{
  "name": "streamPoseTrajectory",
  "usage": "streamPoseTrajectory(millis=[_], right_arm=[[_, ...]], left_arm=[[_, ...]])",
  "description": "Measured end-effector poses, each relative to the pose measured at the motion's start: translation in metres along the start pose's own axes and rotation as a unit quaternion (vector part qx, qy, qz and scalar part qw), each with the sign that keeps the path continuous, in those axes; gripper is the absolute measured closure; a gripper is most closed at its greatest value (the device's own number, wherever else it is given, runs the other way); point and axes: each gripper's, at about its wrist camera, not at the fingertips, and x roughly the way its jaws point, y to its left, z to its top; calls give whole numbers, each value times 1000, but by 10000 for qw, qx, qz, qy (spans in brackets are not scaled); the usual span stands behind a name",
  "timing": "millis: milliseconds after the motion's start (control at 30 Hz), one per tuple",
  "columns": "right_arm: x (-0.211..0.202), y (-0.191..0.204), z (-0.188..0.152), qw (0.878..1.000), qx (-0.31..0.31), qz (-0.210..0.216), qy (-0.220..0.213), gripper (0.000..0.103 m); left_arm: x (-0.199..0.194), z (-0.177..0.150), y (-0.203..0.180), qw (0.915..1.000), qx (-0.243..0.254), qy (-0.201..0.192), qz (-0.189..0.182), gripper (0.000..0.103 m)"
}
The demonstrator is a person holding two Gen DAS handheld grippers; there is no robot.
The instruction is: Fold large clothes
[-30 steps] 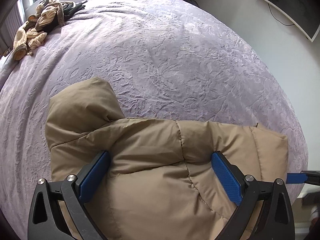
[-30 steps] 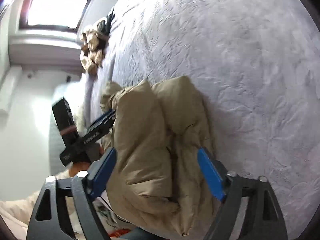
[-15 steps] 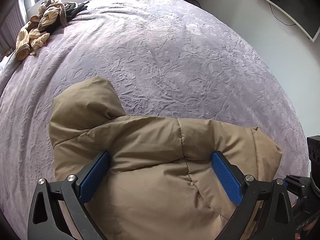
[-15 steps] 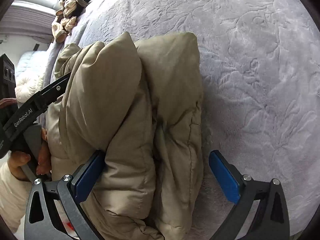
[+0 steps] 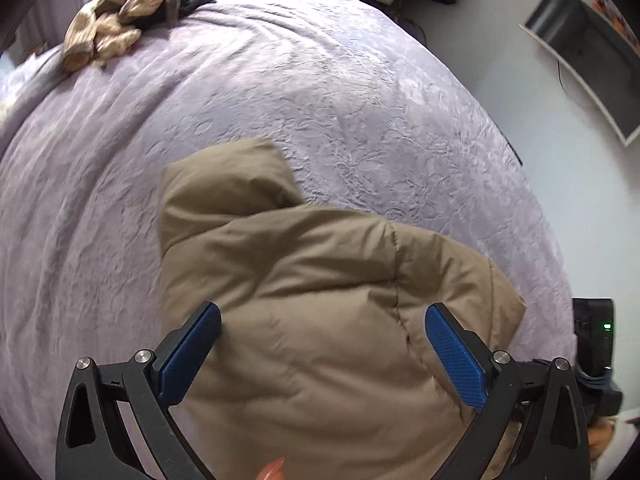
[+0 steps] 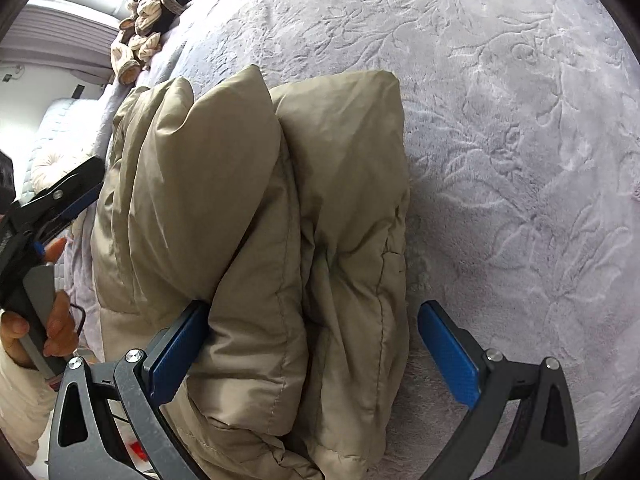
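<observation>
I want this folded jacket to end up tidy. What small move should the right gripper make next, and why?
Probably lift the right gripper clear: its jaws stand wide open around the tan puffer jacket, which already lies folded in layers on the purple bedspread.

Bedspread [image 5: 360, 100] beyond jacket [image 5: 320, 300] free; clothes pile [image 5: 120, 20] far corner.

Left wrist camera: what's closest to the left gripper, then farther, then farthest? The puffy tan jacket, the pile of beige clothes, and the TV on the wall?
From the left gripper:
1. Puffy tan jacket, right between and below its open fingers.
2. The pile of beige clothes, at the bed's far left corner, and the TV, on the wall at upper right, are both far off; their order is too close to call.
</observation>
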Motion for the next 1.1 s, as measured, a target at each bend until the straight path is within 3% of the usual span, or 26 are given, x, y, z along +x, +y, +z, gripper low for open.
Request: streamPoseTrajectory(millis=[167, 367, 533, 600, 733, 1000, 1100], right_arm=[[-8, -2, -4, 9998, 22, 64, -198, 0], [-18, -16, -12, 9980, 229, 562, -188, 0], [-24, -25, -14, 9965, 326, 742, -189, 0], [-23, -26, -14, 9957, 367, 827, -175, 0], [-20, -25, -10, 9943, 382, 989, -129, 0], [-1, -20, 4, 9958, 45, 900, 177, 0], [11, -24, 11, 9945, -3, 988, 342, 0]], left_arm=[[-15, -17, 29, 9972, -431, 346, -508, 1], [-24, -49, 67, 9882, -805, 758, -1064, 1], [-7, -73, 104, 9601, -1632, 1212, -1920, 1], [1, -79, 110, 9527, -1788, 1297, -2086, 1], [15, -89, 113, 9418, -1824, 1421, -2442, 1], [29, -97, 130, 9340, -1795, 1464, -2721, 1], [44, -96, 132, 9264, -1753, 1580, -2935, 1]])
